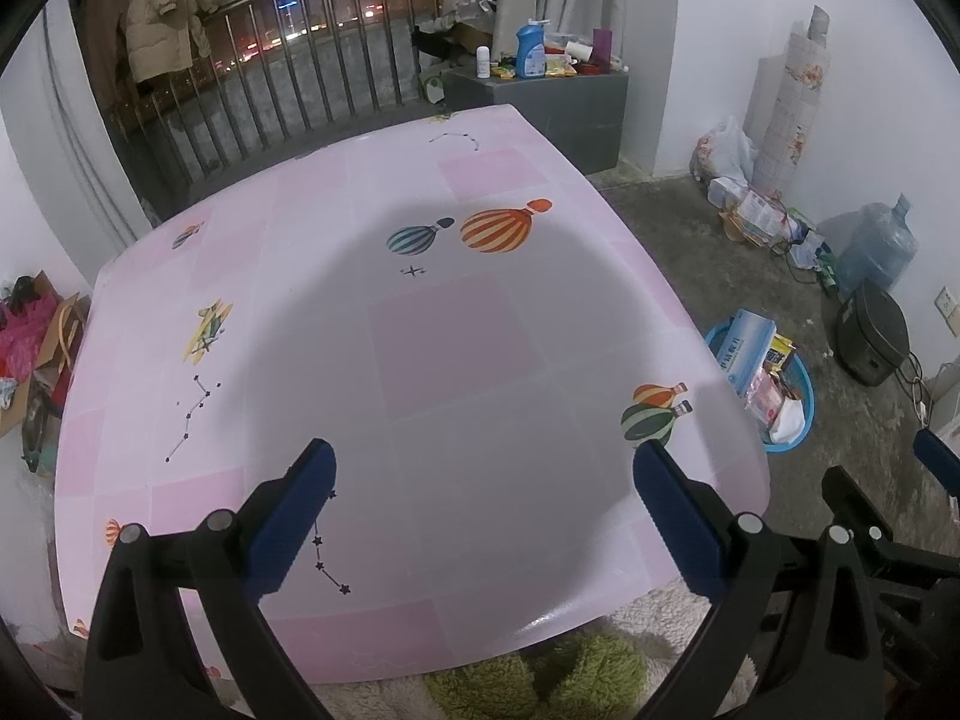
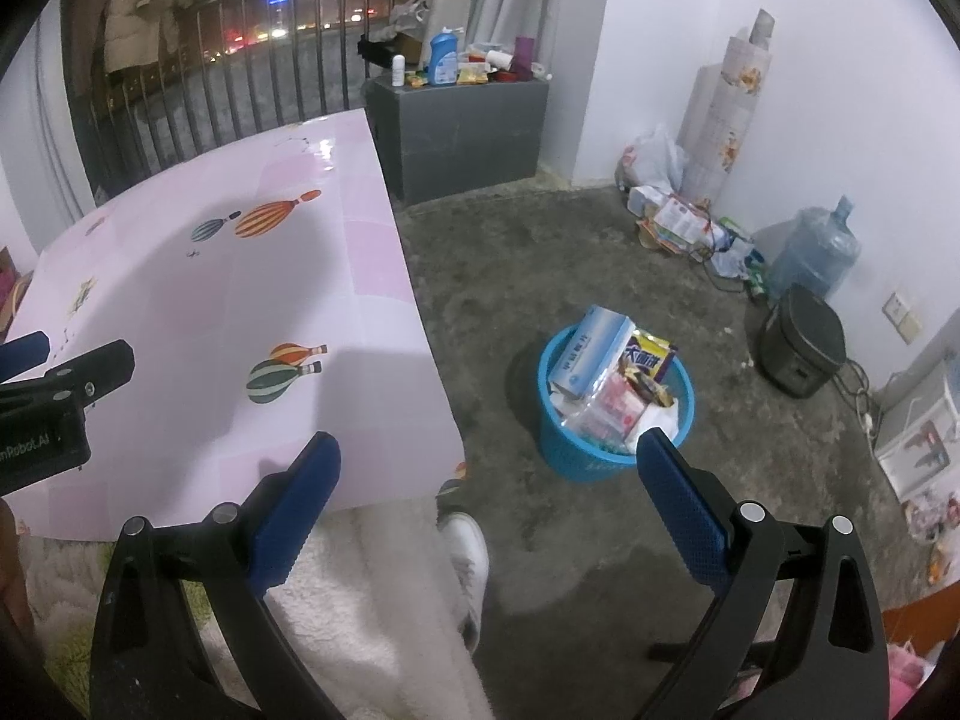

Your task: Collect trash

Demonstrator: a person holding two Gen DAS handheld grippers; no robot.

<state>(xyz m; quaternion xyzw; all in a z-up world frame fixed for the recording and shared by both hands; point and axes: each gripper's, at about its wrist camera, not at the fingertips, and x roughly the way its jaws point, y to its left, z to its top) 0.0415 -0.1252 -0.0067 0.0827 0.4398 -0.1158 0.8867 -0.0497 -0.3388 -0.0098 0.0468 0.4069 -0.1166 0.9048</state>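
Note:
A blue plastic basket (image 2: 561, 450) stands on the concrete floor right of the table, filled with trash: a light blue box (image 2: 591, 342), a yellow and purple snack wrapper (image 2: 651, 354) and pink packets (image 2: 615, 405). The basket also shows at the right in the left wrist view (image 1: 801, 414). My left gripper (image 1: 483, 468) is open and empty above the pink balloon-print table (image 1: 420, 324). My right gripper (image 2: 486, 462) is open and empty, held above the floor between the table corner (image 2: 384, 420) and the basket.
A grey cabinet (image 2: 468, 132) with bottles stands at the back by the railing. Bags and papers (image 2: 672, 216), a water jug (image 2: 813, 252) and a dark appliance (image 2: 801, 342) line the right wall. The person's fleecy legs and white shoe (image 2: 465, 546) are below.

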